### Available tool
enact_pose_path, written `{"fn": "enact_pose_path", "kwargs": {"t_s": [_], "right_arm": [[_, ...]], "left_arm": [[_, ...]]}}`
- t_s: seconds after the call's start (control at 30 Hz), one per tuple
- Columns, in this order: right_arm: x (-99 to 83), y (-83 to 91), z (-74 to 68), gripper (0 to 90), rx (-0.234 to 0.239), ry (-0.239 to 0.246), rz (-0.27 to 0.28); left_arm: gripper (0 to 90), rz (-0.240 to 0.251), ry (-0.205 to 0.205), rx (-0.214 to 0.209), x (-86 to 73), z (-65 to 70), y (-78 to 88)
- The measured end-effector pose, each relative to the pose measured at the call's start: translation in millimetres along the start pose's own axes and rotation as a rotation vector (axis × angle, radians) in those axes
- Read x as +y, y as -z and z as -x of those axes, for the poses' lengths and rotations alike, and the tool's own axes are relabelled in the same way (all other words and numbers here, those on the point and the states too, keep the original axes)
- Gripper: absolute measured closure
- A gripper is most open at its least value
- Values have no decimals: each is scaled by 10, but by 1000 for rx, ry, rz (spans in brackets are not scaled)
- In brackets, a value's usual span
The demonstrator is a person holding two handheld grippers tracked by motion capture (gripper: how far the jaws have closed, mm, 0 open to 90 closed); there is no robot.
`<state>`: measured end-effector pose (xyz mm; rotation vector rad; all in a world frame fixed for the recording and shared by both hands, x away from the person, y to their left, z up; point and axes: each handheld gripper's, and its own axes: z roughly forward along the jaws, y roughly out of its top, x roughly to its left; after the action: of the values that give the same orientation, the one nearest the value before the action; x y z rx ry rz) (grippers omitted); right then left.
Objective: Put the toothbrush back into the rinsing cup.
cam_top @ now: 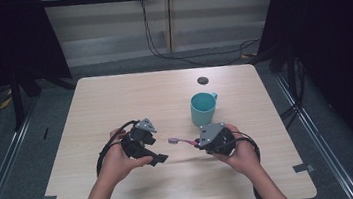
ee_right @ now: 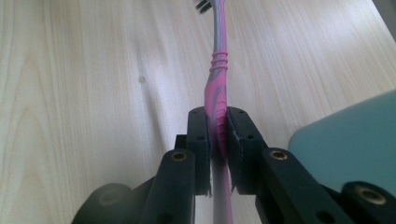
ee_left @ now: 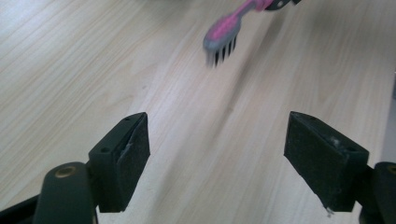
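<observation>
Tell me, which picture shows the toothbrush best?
The right gripper view: the toothbrush runs up the middle, its pink handle clamped in the right hand-held gripper. The left gripper view catches its blurred bristle head. In the high view it is tiny.

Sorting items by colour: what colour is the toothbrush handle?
Pink with grey streaks; the toothbrush shows best in the right gripper view, clamped in the right tongs.

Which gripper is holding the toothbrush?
The right gripper: its jaws are shut on the pink toothbrush handle. The left gripper has its jaws wide apart, with nothing between them.
</observation>
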<state>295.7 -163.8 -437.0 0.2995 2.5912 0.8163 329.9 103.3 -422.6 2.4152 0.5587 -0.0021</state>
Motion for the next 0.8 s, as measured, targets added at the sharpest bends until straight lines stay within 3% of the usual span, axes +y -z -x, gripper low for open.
{"fn": "enact_pose_path", "kwargs": {"t_s": [0.17,0.37,0.67,0.8], "right_arm": [[-67,53,75,805,8,-83,47],[-118,94,143,804,22,-175,130],[-159,165,234,805,24,-268,225],[-186,213,292,805,25,-334,281]], "left_arm": [[214,5,21,18,-110,-28,-71],[202,-4,76,29,-244,-46,-203],[206,-6,87,59,-361,-49,-342],[206,-5,89,82,-400,-37,-390]]}}
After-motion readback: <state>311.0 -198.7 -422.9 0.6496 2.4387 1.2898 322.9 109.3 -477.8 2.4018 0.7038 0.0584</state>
